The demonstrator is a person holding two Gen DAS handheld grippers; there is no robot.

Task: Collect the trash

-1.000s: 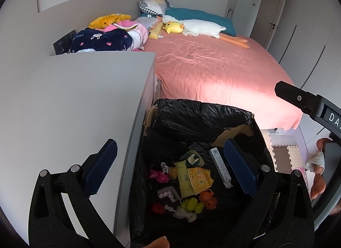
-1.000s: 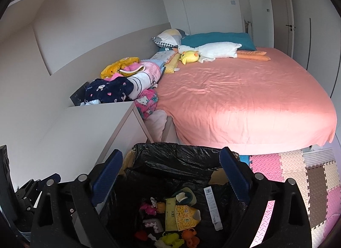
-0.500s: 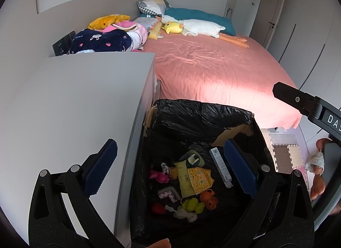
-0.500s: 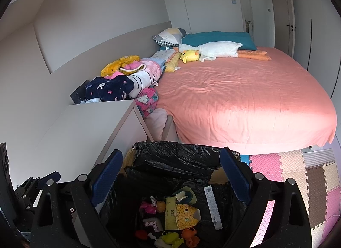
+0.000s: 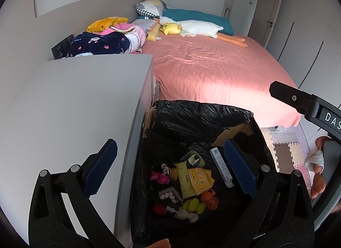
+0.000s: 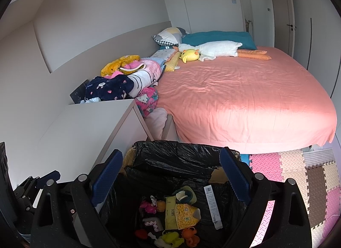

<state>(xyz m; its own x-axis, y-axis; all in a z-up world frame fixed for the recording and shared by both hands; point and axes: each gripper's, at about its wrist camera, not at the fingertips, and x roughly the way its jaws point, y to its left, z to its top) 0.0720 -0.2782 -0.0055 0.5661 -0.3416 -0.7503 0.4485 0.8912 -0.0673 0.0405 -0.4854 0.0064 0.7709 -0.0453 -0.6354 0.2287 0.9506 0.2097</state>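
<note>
A cardboard bin lined with a black bag stands on the floor below both grippers. Inside lie a yellow snack packet, a white barcoded tube, and several small toys in pink, yellow-green, orange and red. My left gripper hangs open above the bin, holding nothing. My right gripper is open too, a little higher and further back, with nothing between its blue pads. The right gripper's black body shows at the right edge of the left wrist view.
A white cabinet top adjoins the bin on the left. Behind is a bed with a pink sheet, plush toys, pillows and piled clothes. Foam floor tiles lie to the right. A person's foot is at the right edge.
Both views have shifted only slightly; the grippers stay open above the bin and its contents have not moved.
</note>
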